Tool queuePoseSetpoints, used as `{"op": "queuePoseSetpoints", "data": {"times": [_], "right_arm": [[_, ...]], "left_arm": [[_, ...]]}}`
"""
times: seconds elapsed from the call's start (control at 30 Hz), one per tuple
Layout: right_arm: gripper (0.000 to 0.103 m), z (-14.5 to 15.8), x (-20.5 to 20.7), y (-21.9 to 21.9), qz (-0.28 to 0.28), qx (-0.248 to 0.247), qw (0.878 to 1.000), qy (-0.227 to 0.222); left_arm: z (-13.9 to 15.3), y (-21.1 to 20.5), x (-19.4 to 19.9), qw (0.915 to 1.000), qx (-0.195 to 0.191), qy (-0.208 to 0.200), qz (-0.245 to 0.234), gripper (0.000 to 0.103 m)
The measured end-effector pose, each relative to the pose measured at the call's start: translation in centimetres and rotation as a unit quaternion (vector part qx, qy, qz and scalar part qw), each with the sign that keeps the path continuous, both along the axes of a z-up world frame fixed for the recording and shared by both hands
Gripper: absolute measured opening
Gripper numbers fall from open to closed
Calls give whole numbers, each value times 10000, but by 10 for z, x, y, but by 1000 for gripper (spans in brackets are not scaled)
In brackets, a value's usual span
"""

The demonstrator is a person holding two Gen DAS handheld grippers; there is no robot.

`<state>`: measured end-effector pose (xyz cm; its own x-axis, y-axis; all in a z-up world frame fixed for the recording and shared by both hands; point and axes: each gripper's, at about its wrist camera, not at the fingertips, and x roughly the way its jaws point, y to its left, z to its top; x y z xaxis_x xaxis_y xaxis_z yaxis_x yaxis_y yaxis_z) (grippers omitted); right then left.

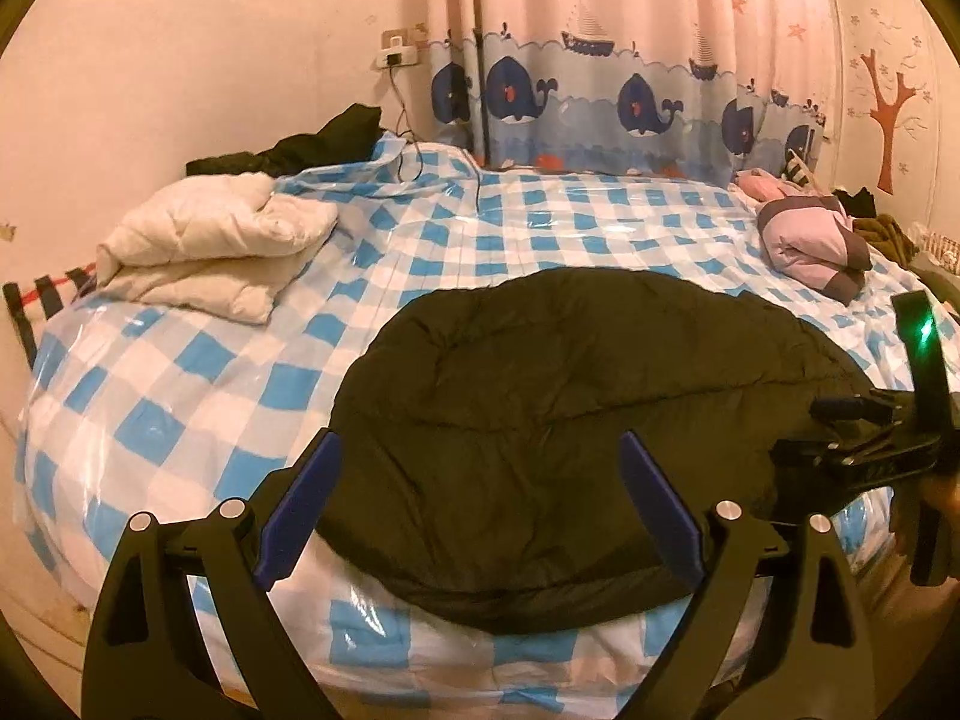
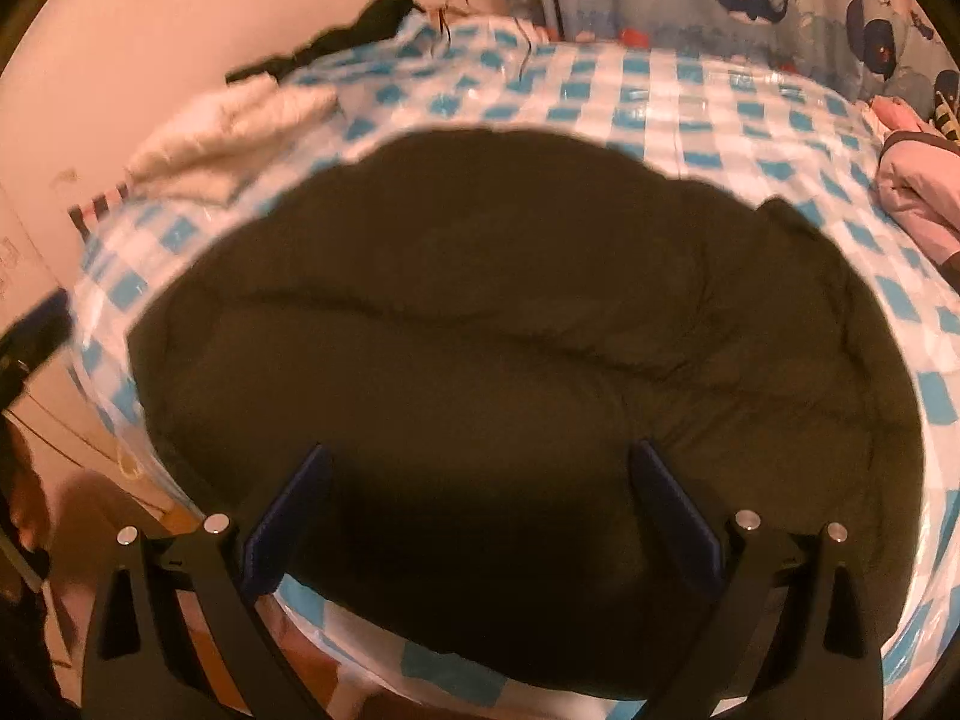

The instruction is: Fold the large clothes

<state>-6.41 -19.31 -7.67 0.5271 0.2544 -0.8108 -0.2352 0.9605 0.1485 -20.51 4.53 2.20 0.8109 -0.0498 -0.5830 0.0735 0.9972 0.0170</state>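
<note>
A large black quilted jacket (image 1: 576, 408) lies spread flat on the blue-and-white checked bed (image 1: 198, 396), near its front edge. It fills most of the right wrist view (image 2: 492, 324). My left gripper (image 1: 480, 450) is open and empty, its blue pads over the jacket's front left part. My right gripper (image 2: 480, 462) is open and empty over the jacket's front edge. The right gripper's body also shows at the right edge of the left wrist view (image 1: 870, 444), beside the jacket's right side.
A folded white quilted garment (image 1: 210, 246) lies at the bed's left. A pink and grey garment (image 1: 810, 240) lies at the right. Dark clothes (image 1: 300, 144) sit at the back left by the wall. A whale-print curtain (image 1: 600, 96) hangs behind.
</note>
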Motion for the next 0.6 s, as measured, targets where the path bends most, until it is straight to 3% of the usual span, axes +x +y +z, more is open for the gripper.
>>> {"op": "queuePoseSetpoints", "data": {"times": [0.1, 0.2, 0.23, 0.3, 0.37, 0.47, 0.6], "right_arm": [[96, 0, -1, -1, -63, 34, 10000, 7], [96, 14, -8, -1, -138, 93, 9993, -346], [96, 19, -9, -1, -185, 110, 9986, -480], [96, 18, -4, 2, -224, 97, 9987, -437], [96, 3, 7, 9, -186, -169, 9997, -57], [96, -12, 13, 13, -127, -375, 9991, 138], [96, 6, 3, 10, -250, -138, 9991, -315]], "left_arm": [[-3, 3, -1, 10000, 39, 5, 50, 89], [-7, 7, 0, 9999, -86, 32, 48, 89], [-8, 9, 0, 9998, -186, 78, 40, 89], [-18, 25, 6, 9955, -867, 372, -40, 89], [-39, 54, 16, 9778, -1967, 715, 70, 89], [-69, 85, 24, 9515, -2907, 956, 321, 89], [-112, 126, 26, 8945, -4286, 1113, 609, 89]]}}
